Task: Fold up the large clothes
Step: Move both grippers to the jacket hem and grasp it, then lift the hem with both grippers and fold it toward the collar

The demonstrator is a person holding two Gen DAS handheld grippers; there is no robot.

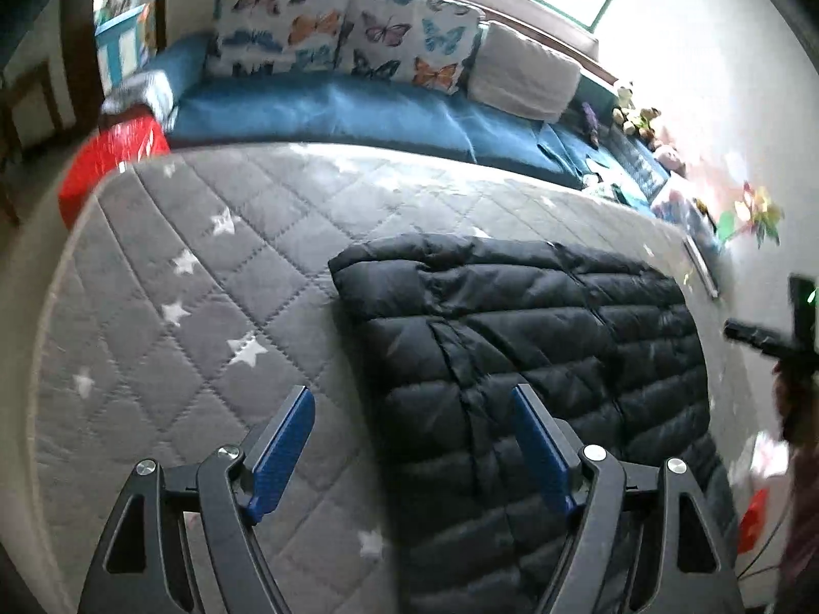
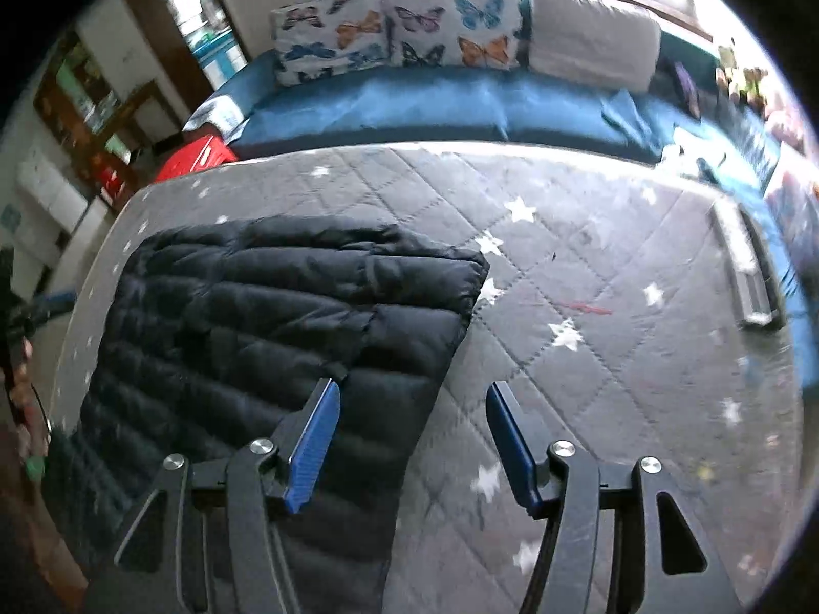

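Left wrist view: my left gripper point(image 1: 412, 409) hangs above the grey quilted mattress point(image 1: 205, 276), its blue-padded fingers point(image 1: 279, 453) spread wide apart and holding nothing. The black puffer jacket point(image 1: 512, 358) lies flat on the mattress, folded into a rough rectangle, and sits under my right-hand finger while the left-hand finger is over bare mattress. The mattress cover is stitched in diamonds and printed with white stars. Beyond it runs a blue cushioned bench point(image 1: 332, 107) carrying two butterfly-print pillows point(image 1: 348, 36) and a plain white pillow point(image 1: 527, 71); a red box point(image 1: 110, 158) stands near the mattress's far left corner, and small soft toys point(image 1: 634, 112) crowd the bench's right end. My right gripper point(image 1: 757, 337) shows only as a dark shape at the frame's right edge. Right wrist view: my right gripper point(image 2: 412, 401) also stands wide open and empty above the mattress point(image 2: 588, 256). The jacket point(image 2: 266, 307) lies to the left, its glossy shell puffed in horizontal baffles, its right edge passing between my fingers point(image 2: 315, 453) so that one finger is over fabric and the other over bare quilt. A long grey bar-shaped object point(image 2: 750, 276) lies near the mattress's right edge, well apart from the jacket; what it is I cannot tell. The butterfly pillows point(image 2: 399, 25), white pillow point(image 2: 594, 36), blue bench point(image 2: 409, 107) and red box point(image 2: 197, 158) line the far side.
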